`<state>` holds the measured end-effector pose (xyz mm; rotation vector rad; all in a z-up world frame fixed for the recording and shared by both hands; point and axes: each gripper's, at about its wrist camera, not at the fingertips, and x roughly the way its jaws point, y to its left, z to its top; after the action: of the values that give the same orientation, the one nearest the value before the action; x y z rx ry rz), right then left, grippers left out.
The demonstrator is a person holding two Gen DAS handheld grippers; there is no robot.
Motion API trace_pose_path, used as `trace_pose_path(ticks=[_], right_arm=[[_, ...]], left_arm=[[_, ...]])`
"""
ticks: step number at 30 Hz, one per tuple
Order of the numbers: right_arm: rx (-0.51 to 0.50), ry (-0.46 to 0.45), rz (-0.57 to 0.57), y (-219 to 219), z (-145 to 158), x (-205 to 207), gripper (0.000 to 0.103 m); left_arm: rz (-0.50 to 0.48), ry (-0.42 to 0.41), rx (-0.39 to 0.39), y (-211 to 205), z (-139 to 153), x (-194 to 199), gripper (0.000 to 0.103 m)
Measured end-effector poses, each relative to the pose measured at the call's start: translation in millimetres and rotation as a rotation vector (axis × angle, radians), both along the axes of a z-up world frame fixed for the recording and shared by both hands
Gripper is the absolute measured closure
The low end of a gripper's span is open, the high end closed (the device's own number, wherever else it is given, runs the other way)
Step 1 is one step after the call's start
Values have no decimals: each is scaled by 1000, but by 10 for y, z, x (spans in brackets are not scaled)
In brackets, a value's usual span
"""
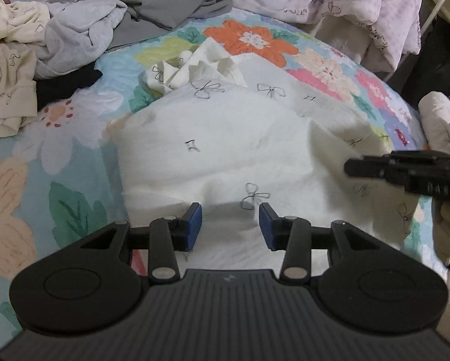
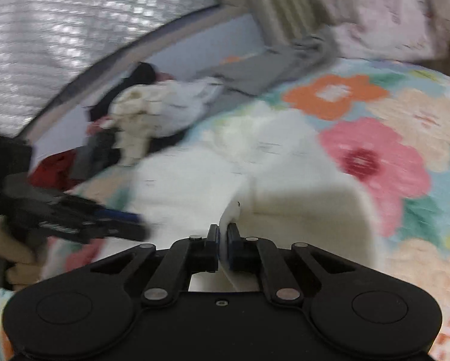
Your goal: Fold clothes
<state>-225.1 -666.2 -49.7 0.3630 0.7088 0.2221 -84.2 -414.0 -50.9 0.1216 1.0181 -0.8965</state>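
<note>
Left and right wrist views of a white garment with small bow prints (image 1: 225,150), lying partly folded on a floral bedspread (image 1: 74,162). In the left view the garment fills the centre, its long axis running from 6 o'clock at the camera toward 12 o'clock, where a crumpled end (image 1: 192,69) rests on the quilt.

Left gripper (image 1: 230,225): released, its blue pads (image 1: 195,225) standing apart with only flat cloth beneath the gap and nothing pinched. The garment's near edge lies directly ahead of this claw, at 12 o'clock and close.

Right gripper (image 2: 223,240): clenched on a fold of the white fabric, a tuft of which rises between the fingers. In the left view it enters from 3 o'clock, over the garment's right-hand side (image 1: 360,167).

The right gripper is thus the one already engaged with the cloth, while the left sits nearer the bottom hem (whether it touches the fabric cannot be told). The likely next move, judged from this layout, is a fold across the long axis from the right-hand side.

A pile of unfolded clothes (image 1: 74,30) lies at 10 o'clock, well apart from the garment.
</note>
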Motion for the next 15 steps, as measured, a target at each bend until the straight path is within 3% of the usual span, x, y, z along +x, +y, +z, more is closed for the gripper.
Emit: trace_pose_path(ticks=[4, 11, 15], right_arm=[[30, 19, 120, 347, -40, 104, 95], [-39, 77, 212, 669, -118, 86, 95], [61, 130, 275, 650, -184, 78, 94]], left_arm=[[-19, -23, -40, -54, 114, -72, 62], [22, -2, -43, -172, 130, -85, 58], [54, -18, -59, -139, 7, -80, 57]])
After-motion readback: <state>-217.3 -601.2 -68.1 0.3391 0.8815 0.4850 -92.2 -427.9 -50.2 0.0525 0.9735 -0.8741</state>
